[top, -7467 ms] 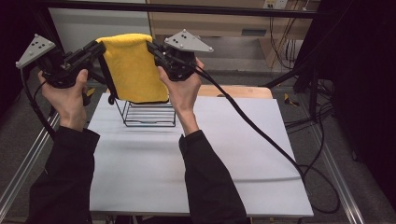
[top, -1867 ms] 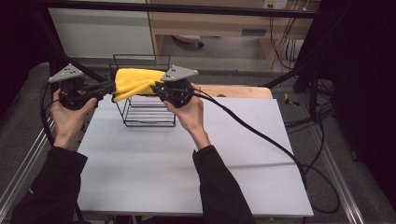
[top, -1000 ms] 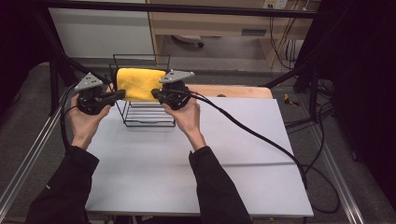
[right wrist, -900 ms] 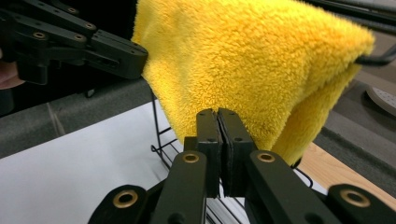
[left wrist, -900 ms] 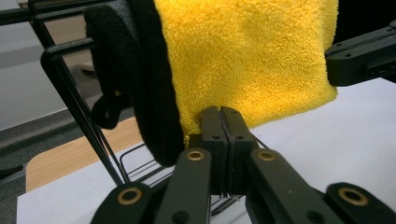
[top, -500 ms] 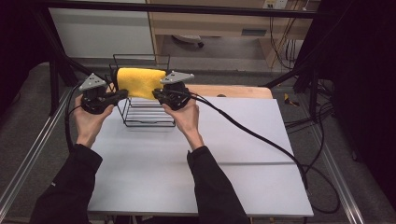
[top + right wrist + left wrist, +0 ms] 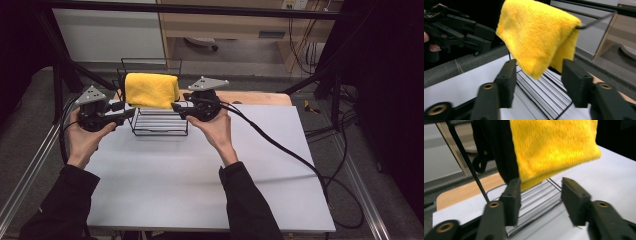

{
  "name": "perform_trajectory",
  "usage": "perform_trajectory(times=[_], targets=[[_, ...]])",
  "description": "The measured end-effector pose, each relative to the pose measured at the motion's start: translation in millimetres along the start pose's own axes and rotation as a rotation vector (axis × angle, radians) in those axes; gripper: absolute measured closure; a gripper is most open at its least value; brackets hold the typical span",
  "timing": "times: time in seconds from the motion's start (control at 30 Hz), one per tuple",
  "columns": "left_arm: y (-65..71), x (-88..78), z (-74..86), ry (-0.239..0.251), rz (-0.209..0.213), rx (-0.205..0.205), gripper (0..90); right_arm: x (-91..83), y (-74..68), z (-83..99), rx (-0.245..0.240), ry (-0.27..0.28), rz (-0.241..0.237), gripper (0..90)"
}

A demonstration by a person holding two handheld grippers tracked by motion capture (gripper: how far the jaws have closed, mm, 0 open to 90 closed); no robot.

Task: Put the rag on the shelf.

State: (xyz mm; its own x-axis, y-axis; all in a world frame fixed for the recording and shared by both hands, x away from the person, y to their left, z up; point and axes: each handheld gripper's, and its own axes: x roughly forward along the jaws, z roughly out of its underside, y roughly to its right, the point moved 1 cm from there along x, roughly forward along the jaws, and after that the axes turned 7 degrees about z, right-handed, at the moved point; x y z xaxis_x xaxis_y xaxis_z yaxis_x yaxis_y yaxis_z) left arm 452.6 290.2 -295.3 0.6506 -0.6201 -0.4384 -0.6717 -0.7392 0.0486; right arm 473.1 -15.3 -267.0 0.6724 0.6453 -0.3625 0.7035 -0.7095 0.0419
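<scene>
A yellow cloth (image 7: pixel 151 90) hangs folded over the top bar of a black wire rack (image 7: pixel 160 122) at the back of the white table. My left gripper (image 7: pixel 125 110) sits just left of the rack, its jaws having just been opening. In the left gripper view the cloth (image 7: pixel 554 147) hangs beyond the left gripper (image 7: pixel 540 192), untouched by the pads. My right gripper (image 7: pixel 176 106) is at the rack's right side, its jaws also just opening. In the right gripper view the cloth's corner (image 7: pixel 536 37) dangles ahead of the right gripper (image 7: pixel 539 75), free of its pads.
A wooden board (image 7: pixel 260 97) lies behind the rack on the white table (image 7: pixel 200 175). The right gripper's black cable (image 7: pixel 290 150) trails across the table to the right. Metal rails (image 7: pixel 30 175) run along the table's sides, and black frame posts stand behind.
Both grippers' jaws have opened and let go of the cloth, which stays draped on the rack's bar. The right hand has drawn slightly to the right, away from the cloth.
</scene>
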Motion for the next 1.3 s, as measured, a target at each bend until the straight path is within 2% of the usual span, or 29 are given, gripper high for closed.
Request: perform_trajectory(times=[0.2, 0.43, 0.63, 0.93, 1.07, 1.3], targets=[[4.4, -0.3, 17.4, -0.023, 0.029, -0.020, 34.2, -17.1, 14.5, 14.7, 0.023, -0.039, 0.008, 31.8], [10.3, 4.9, 36.0, -0.063, 0.059, -0.012, 21.7, -35.3, 33.2, 35.7, 0.053, -0.071, 0.012, 19.9], [17.1, 9.1, 46.7, -0.068, 0.080, -0.008, 15.0, -50.6, 44.5, 55.9, 0.064, -0.107, 0.023, 10.3], [31.4, 16.9, 67.0, -0.076, 0.082, -0.007, 11.6, -74.6, 60.2, 97.8, 0.088, -0.148, 0.041, 6.3], [36.9, 22.4, 78.8, -0.101, 0.081, -0.007, 11.3, -84.5, 67.4, 119.8, 0.118, -0.159, 0.046, 5.9], [46.7, 32.2, 98.4, -0.126, 0.106, -0.006, 11.3, -99.5, 78.4, 156.1, 0.166, -0.184, 0.054, 5.3]])
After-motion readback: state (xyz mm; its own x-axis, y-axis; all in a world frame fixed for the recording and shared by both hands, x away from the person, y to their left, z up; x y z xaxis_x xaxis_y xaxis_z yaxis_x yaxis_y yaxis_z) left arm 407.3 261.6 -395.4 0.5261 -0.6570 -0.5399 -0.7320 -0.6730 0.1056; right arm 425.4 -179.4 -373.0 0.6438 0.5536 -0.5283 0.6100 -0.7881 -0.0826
